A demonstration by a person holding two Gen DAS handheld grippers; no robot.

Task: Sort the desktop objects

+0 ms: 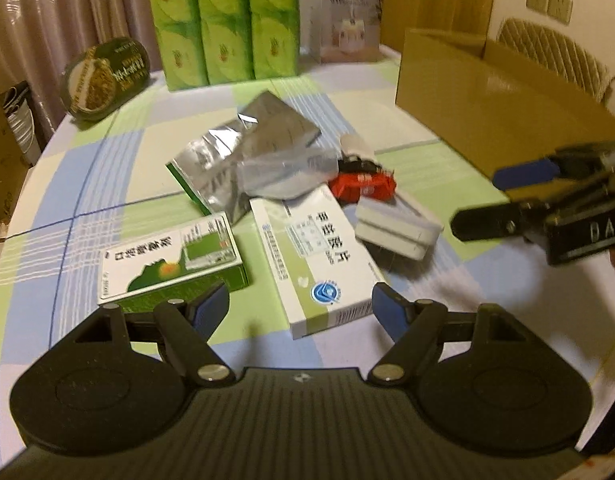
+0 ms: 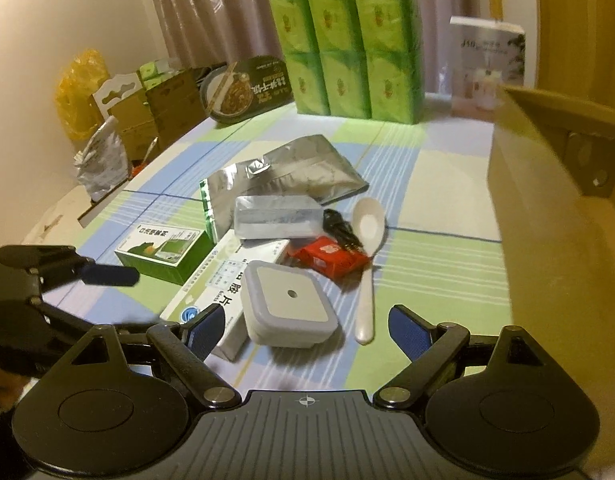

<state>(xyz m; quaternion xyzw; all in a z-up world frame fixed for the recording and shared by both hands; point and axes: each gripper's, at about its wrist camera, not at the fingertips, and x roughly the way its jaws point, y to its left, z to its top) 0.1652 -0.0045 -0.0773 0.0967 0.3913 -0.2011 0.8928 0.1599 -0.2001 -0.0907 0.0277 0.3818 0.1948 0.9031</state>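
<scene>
Both claws stand wide open, holding nothing. Left gripper [image 1: 300,309] is nearer the long white-and-green cardboard medicine box [image 1: 315,264], straight ahead at twelve o'clock, long axis running about eleven to five. Right gripper [image 2: 305,322] faces the square grey-rimmed white plastic box [image 2: 287,304].

- On the counter [image 2: 447,280] a heap lies in the middle.
- The square box [image 2: 287,304] lies nearest, resting on the flat carton [image 2: 211,292].
- The spoon [image 2: 367,264] lies right of the square box.
- The tea box [image 2: 163,252] lies left of the carton.
- The foil pouch [image 2: 307,168] lies behind the heap.
- The tissue packs [image 2: 347,48] stand at the far edge.
- The cardboard box [image 2: 547,200] stands at the right.
</scene>
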